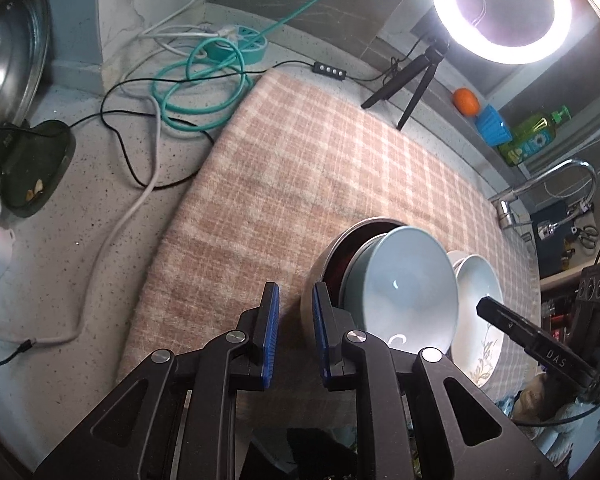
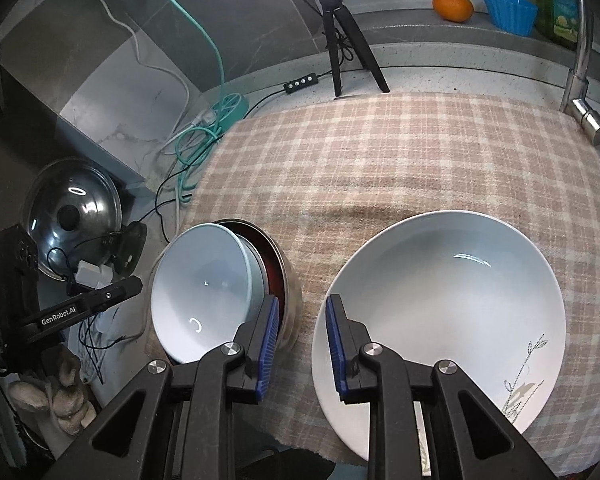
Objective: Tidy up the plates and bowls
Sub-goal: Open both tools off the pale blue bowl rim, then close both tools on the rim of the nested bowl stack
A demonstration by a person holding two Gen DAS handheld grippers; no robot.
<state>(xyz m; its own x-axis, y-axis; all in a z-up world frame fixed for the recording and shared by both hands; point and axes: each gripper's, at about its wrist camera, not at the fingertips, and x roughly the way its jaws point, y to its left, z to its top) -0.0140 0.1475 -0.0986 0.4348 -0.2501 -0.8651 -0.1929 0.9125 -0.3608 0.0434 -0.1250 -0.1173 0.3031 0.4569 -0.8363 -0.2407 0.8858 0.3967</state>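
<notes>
Pale-blue bowl sits tilted in the steel pot on the plaid cloth, plate just beside it. Left tool and right tool both hover with jaws slightly apart, empty — nothing gripped yet. Next, I'd judge, one tool must close on a rim — bowl or plate — to stack them.

Both grippers apparently empty, fingers parted.
</notes>
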